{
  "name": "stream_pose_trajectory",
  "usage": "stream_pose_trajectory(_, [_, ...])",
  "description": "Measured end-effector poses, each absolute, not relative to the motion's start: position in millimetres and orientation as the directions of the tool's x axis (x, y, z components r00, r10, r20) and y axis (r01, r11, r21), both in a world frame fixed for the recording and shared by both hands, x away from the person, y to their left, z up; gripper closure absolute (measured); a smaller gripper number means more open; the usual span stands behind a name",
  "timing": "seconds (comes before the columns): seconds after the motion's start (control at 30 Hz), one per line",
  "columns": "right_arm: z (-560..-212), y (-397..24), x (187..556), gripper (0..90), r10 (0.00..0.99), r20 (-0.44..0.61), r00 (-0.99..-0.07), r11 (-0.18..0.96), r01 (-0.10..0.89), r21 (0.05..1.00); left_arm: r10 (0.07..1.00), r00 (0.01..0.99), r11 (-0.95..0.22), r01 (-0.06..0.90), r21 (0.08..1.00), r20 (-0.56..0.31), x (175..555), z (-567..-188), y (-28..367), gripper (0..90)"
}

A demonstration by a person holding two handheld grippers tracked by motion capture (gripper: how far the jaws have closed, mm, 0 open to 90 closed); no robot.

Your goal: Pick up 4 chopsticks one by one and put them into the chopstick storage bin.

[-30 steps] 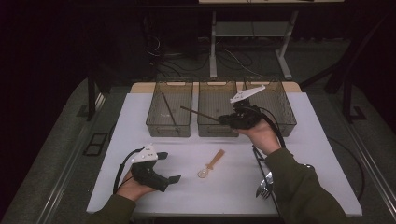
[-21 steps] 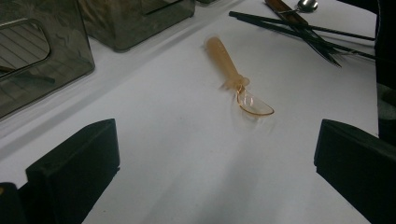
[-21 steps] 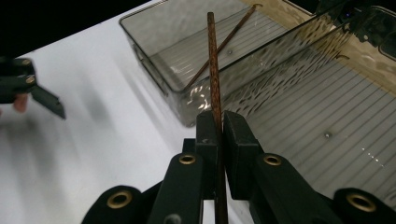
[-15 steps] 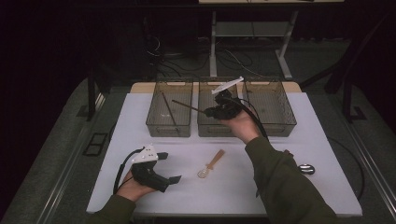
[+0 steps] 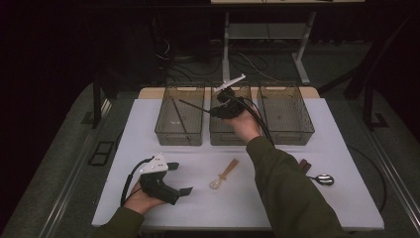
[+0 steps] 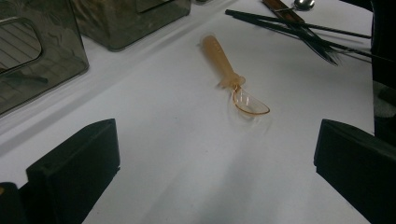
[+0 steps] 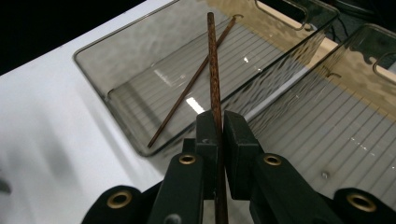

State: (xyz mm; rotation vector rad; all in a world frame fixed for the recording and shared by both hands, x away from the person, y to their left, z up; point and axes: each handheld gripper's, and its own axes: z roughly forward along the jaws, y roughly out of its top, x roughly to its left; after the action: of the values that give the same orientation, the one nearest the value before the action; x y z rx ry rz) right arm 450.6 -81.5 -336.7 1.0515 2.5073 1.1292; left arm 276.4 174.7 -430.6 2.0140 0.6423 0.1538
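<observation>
My right gripper (image 5: 216, 109) hangs over the middle bin (image 5: 227, 136), shut on a brown chopstick (image 5: 193, 104) whose free end reaches over the left bin (image 5: 178, 133). In the right gripper view the jaws (image 7: 218, 123) pinch that chopstick (image 7: 214, 70) above the left bin (image 7: 140, 56), where a second chopstick (image 7: 187, 88) lies on the ribbed floor. Low on the table at the front left, my left gripper (image 5: 181, 179) is open with nothing in it. Ahead of its jaws (image 6: 217, 149) lies an orange plastic spoon (image 6: 231, 77), also seen mid-table (image 5: 224, 173).
A third bin (image 5: 292, 131) stands at the right of the row. A metal spoon (image 5: 324, 179) and a dark brown handle (image 5: 303, 165) lie front right. Thin black utensils (image 6: 299, 30) lie beyond the orange spoon. The white tabletop (image 5: 148, 144) ends close behind the bins.
My right hand has carried the chopstick leftward, from over the right bin to over the middle bin, its tip now above the left bin. The left gripper has stayed put.
</observation>
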Motion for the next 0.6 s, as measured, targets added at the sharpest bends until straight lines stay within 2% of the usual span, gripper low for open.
stream_pose_trajectory(0.6, [-347, -33, 486, 85.2, 0.721, 0.056, -0.691, 0.475, 0.551, 0.686, 0.495, 0.853, -0.368, 0.378, 0.849, -0.165, 276, -430, 176, 0.0])
